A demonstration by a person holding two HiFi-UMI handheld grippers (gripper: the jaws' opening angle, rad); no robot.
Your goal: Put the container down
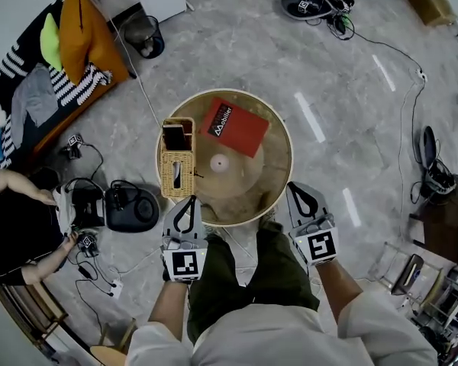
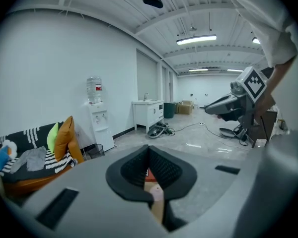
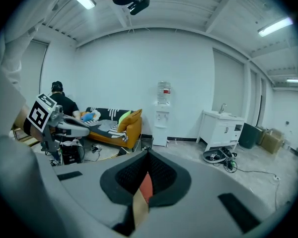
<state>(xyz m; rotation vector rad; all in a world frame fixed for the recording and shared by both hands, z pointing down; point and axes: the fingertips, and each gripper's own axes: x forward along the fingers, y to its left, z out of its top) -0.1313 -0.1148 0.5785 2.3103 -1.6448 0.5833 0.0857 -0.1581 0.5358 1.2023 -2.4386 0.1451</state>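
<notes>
Two tools hang over the near rim of the single round table (image 1: 278,147), each with its jaws pressed together on nothing. The left tool (image 1: 189,202) is at the near-left and the right tool (image 1: 295,188) at the near-right. Just beyond the left tool's tips, and not touching them, the one wicker container (image 1: 177,158) stands upright on the table's left edge. It is well apart from the right tool. Farther in, one red book (image 1: 237,126) lies flat toward the far side.
</notes>
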